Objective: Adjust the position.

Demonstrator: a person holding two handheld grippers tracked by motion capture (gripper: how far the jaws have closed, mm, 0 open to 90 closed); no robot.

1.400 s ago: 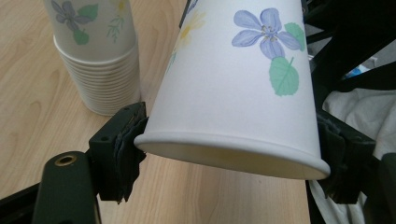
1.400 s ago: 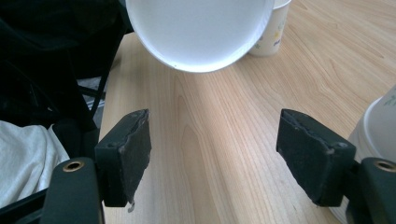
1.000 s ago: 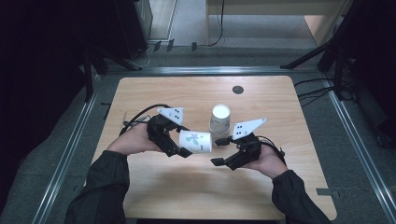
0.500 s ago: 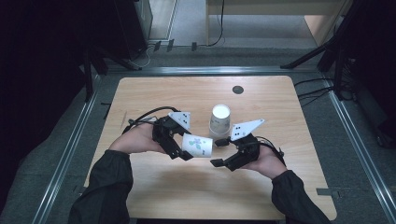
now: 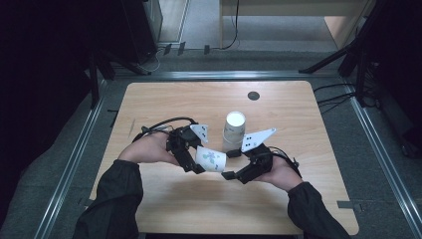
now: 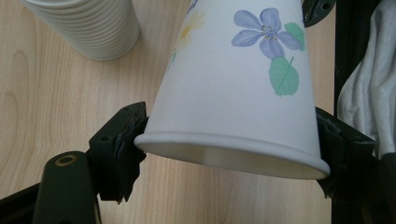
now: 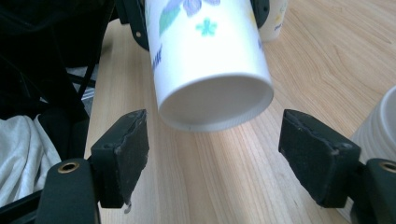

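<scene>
A white paper cup (image 5: 211,159) printed with flowers lies on its side just above the table, between the two hands. My left gripper (image 5: 199,160) is shut on the cup (image 6: 233,84) at its rim, with one pad on each side (image 6: 126,144). My right gripper (image 5: 231,164) faces the cup's base (image 7: 205,56) from the other side. Its jaws (image 7: 215,154) have just been opening and now stand wide. The base hangs ahead of the pads (image 7: 128,149) and touches neither. A person's hands in dark sleeves hold both grippers.
A stack of white paper cups (image 5: 234,130) stands on the wooden table (image 5: 174,99) just behind the grippers, close to the right one (image 7: 378,130) and up left of the left one (image 6: 88,28). A small black disc (image 5: 253,95) sits near the far edge.
The left gripper and its cup have shifted slightly right and toward the person. The right hand has stayed put.
</scene>
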